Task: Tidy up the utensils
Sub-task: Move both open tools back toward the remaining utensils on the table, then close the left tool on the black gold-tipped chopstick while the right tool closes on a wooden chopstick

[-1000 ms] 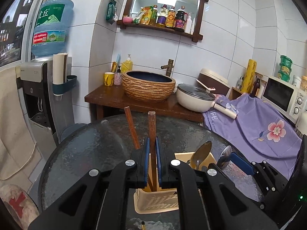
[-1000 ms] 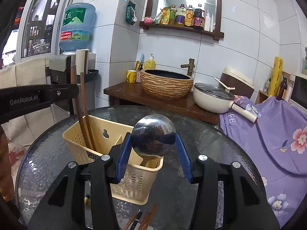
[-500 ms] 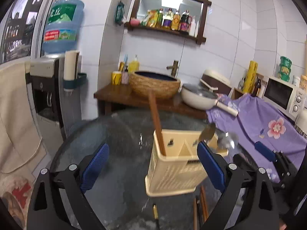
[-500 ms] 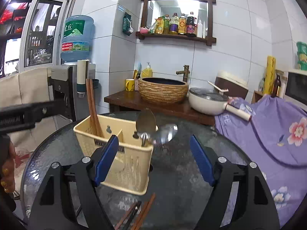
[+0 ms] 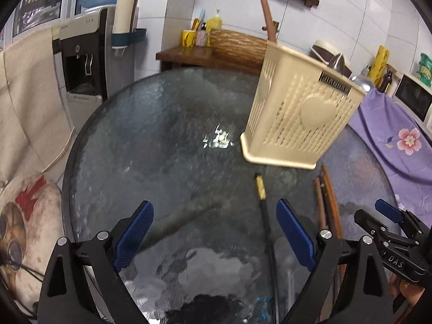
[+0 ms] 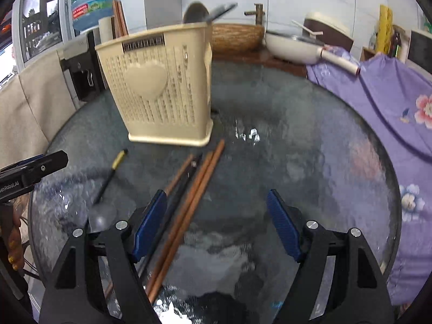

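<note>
Both grippers angled down, left gripper (image 5: 214, 239) closing empty, right gripper (image 6: 216, 224) wide

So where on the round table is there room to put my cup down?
The bare spots on the glass table are the wide stretch right of the beige holder, toward the purple cloth, and the left part toward the water dispenser. In front of the holder it is crowded with loose chopsticks.

I see even indoor light, white glare patch on glass table (image 5: 162, 124), motion blur on caddy (image 6: 159, 86), heavy fisheye bending, dark vignette at corners.
</note>
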{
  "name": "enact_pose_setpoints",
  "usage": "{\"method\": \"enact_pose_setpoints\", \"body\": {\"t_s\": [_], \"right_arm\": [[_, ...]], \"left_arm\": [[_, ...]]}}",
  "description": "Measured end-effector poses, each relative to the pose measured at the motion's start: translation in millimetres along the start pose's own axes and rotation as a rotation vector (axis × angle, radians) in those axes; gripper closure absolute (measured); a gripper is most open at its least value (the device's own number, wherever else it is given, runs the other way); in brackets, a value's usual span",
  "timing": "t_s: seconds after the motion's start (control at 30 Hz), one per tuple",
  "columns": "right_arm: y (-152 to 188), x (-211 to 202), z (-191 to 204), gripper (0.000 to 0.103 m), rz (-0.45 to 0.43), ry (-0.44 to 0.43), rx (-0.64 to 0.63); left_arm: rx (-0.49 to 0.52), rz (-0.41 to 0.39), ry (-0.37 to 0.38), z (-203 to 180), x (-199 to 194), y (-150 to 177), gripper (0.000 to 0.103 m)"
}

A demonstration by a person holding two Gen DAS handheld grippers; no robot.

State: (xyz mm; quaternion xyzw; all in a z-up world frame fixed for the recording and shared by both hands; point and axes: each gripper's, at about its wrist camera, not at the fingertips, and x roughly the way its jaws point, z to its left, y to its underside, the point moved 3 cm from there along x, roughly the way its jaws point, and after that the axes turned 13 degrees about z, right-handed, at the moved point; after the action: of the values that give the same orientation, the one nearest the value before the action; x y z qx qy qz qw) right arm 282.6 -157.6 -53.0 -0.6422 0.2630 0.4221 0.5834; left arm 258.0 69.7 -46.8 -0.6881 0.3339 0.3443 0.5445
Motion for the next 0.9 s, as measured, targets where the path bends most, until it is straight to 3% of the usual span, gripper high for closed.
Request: {"method": "enact_pose_setpoints", "body": {"t_s": [0.17,0.4,0.57,0.77,0.9], "right_arm": [[16.8,12.4,5.0,0.033,0.045,0.066,-0.027],[24.6,16.7,12.5,0.034,0.066,0.071,-0.042],[24.7,13.2,9.7,0.035,0.076,0.135,-0.062],[20.3,12.8,0.2,0.049,0.101,0.089,-0.045],[8.2,15.3,-3.2,0.052,0.114,0.060,-0.018]], "left_arm": [[0.014,0.018,-0.007,0.7,5.0,9.1,0.022],[0.032,0.034,-0.003,-3.7,6.9,16.7,0.023],[0.052,0.046,-0.016,-8.1,10.3,18.4,0.027],[0.079,0.084,-0.015,-13.1,20.2,11.2,0.039],[0.112,0.110,-0.009,-22.3,26.4,4.0,0.047]]}}
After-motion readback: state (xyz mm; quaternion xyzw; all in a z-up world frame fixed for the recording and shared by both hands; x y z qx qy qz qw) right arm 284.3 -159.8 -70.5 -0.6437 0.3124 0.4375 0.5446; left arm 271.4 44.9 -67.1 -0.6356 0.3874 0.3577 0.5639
